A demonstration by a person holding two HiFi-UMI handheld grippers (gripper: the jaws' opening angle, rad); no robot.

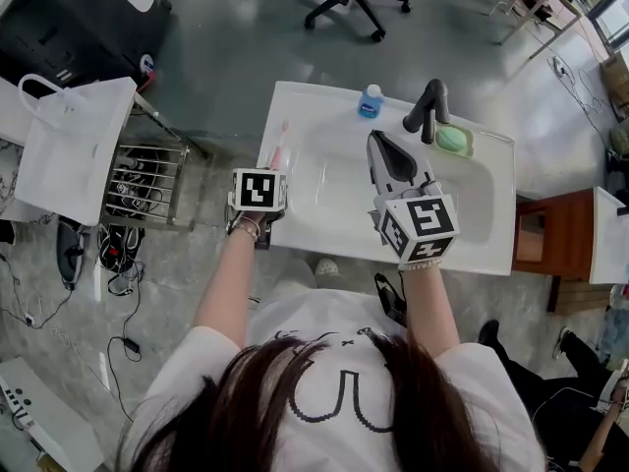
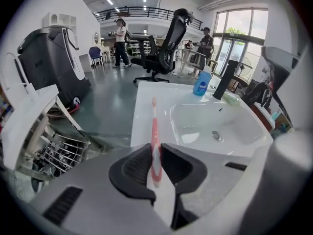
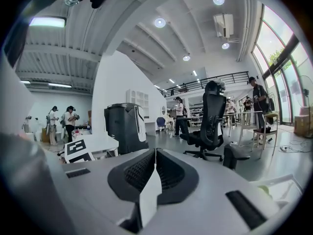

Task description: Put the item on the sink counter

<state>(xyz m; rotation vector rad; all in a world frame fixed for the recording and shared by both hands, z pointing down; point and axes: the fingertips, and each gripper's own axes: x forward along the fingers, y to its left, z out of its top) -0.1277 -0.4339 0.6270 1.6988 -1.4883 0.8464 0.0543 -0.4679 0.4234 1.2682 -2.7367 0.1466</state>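
One pink toothbrush [image 2: 154,126], pinched in our left tongs [image 2: 156,148], reaches over the sink surface [image 2: 143,115] for placing; right tongs [image 3: 154,152] clenched empty.

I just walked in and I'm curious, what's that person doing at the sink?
A person holds a tool in each hand at a white sink. The left tool grips a pink toothbrush over the sink's left counter. The right tool is shut and empty above the basin. A blue bottle and green soap sit by the tap.
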